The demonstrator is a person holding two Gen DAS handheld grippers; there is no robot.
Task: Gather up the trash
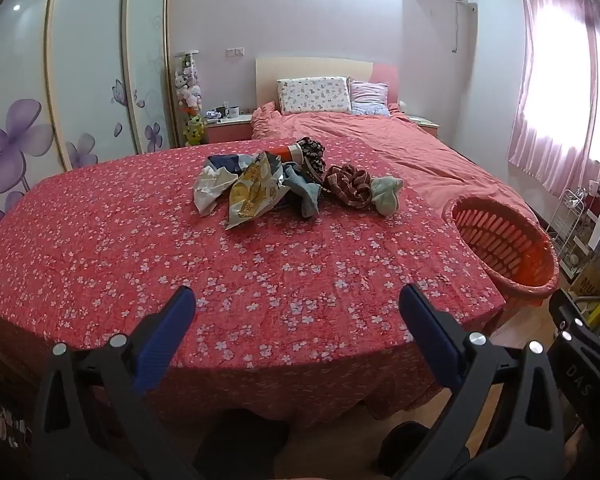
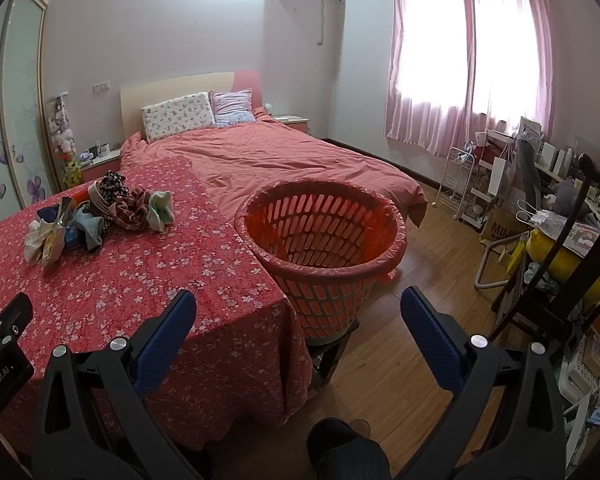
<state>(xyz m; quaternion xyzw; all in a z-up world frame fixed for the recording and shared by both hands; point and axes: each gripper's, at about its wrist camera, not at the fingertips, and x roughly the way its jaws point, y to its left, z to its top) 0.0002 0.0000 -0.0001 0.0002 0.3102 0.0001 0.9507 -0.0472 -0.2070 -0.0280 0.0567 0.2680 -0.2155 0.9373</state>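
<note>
A heap of crumpled wrappers, bags and cloth scraps (image 1: pixel 284 178) lies near the middle of a table under a red flowered cloth (image 1: pixel 180 264); the right wrist view shows the heap (image 2: pixel 96 216) at far left. A yellow and white snack bag (image 1: pixel 252 194) lies at the heap's front. An orange slotted basket with a red liner (image 2: pixel 320 232) stands on a stool off the table's right edge (image 1: pixel 504 244). My left gripper (image 1: pixel 298 304) hangs open over the table's near edge, well short of the heap. My right gripper (image 2: pixel 298 306) is open and empty, in front of the basket.
A bed with a salmon quilt (image 2: pixel 284 160) stretches behind the table. A wardrobe with purple flowers (image 1: pixel 28 132) stands on the left. Wire racks, a dark chair (image 2: pixel 560 264) and clutter fill the right wall under pink curtains. Wooden floor (image 2: pixel 432 248) lies between.
</note>
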